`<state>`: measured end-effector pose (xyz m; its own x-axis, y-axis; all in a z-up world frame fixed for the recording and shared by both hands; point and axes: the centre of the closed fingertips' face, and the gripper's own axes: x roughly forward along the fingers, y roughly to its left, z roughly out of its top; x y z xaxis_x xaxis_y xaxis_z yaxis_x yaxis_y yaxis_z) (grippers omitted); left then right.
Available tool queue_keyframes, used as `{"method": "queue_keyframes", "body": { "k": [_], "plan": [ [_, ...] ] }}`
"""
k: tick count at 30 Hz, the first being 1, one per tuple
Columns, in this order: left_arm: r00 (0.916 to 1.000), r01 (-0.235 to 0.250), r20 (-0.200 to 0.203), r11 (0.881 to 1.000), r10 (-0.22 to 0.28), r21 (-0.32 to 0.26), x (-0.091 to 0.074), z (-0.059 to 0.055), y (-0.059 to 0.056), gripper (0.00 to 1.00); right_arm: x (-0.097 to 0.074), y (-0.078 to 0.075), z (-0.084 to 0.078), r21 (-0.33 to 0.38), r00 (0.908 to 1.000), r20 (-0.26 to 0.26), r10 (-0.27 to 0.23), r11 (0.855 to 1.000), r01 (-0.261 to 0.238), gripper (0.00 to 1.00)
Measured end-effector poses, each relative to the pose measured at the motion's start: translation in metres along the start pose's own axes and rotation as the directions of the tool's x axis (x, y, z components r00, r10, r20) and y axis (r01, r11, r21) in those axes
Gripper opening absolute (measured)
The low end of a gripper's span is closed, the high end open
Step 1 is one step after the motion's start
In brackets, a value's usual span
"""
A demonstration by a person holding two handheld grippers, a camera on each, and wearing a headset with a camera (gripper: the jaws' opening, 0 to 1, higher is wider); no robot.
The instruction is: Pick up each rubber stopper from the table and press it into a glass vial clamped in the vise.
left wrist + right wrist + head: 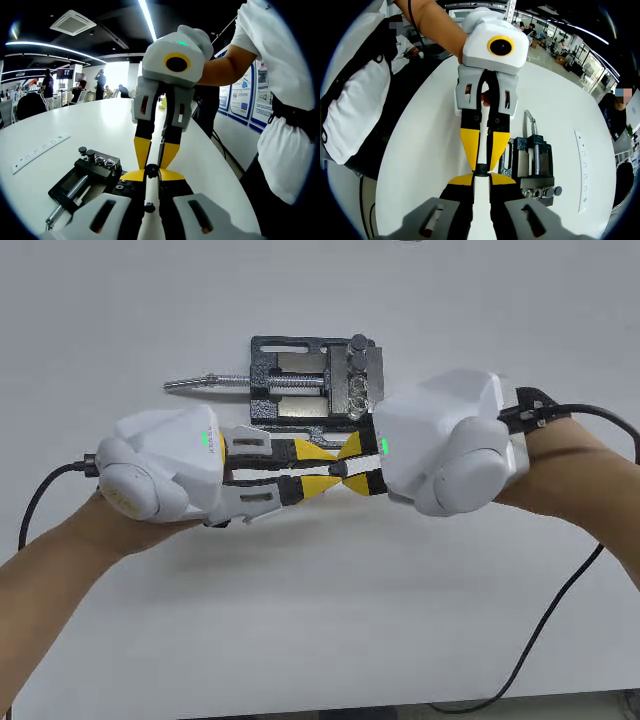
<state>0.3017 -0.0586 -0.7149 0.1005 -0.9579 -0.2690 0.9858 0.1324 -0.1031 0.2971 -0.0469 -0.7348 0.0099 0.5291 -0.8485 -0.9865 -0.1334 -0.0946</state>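
My left gripper (335,472) (151,174) and my right gripper (349,468) (480,176) point at each other, yellow tips touching nose to nose just above the table. Both are shut, and I see nothing held in either. Behind them lies the black vise (300,380) (75,180) (530,160), with a short row of glass vials (358,390) (105,161) (539,192) clamped at its right end. Dark round stoppers (86,150) (557,190) sit at one end of that row. I see no loose stopper on the table.
The vise's screw handle (205,383) sticks out to the left. A white power strip (40,150) (580,170) lies farther back on the white table (320,620). A black cable (560,610) trails from the right gripper. People stand in the background.
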Motion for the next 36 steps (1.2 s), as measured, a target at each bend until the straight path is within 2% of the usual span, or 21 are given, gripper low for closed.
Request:
{"method": "queue_keyframes", "body": {
  "k": [6, 16, 21, 27, 36],
  "plan": [
    [0.9993, 0.002, 0.037, 1.0, -0.001, -0.019, -0.003, 0.005, 0.0, 0.04, -0.001, 0.0, -0.005, 0.033, 1.0, 0.002, -0.001, 0.999, 0.001, 0.12],
    [0.9962, 0.01, 0.087, 0.997, -0.004, -0.071, -0.008, 0.011, 0.001, 0.04, -0.007, 0.0, 0.003, 0.093, 0.9958, 0.088, -0.026, 0.995, 0.018, 0.13],
    [0.9934, 0.032, 0.112, 0.995, -0.022, -0.091, -0.008, 0.015, -0.003, 0.04, -0.011, -0.001, 0.008, 0.129, 0.9906, 0.133, -0.032, 0.992, 0.015, 0.14],
    [0.9901, 0.045, 0.138, 0.992, -0.029, -0.115, -0.011, 0.019, -0.004, 0.04, -0.015, 0.002, 0.017, 0.145, 0.979, 0.202, -0.025, 0.989, -0.005, 0.14],
    [0.9875, 0.053, 0.154, 0.99, -0.032, -0.133, -0.016, 0.02, -0.002, 0.04, -0.019, 0.001, 0.019, 0.182, 0.9681, 0.247, -0.043, 0.983, -0.003, 0.15]
  ]
}}
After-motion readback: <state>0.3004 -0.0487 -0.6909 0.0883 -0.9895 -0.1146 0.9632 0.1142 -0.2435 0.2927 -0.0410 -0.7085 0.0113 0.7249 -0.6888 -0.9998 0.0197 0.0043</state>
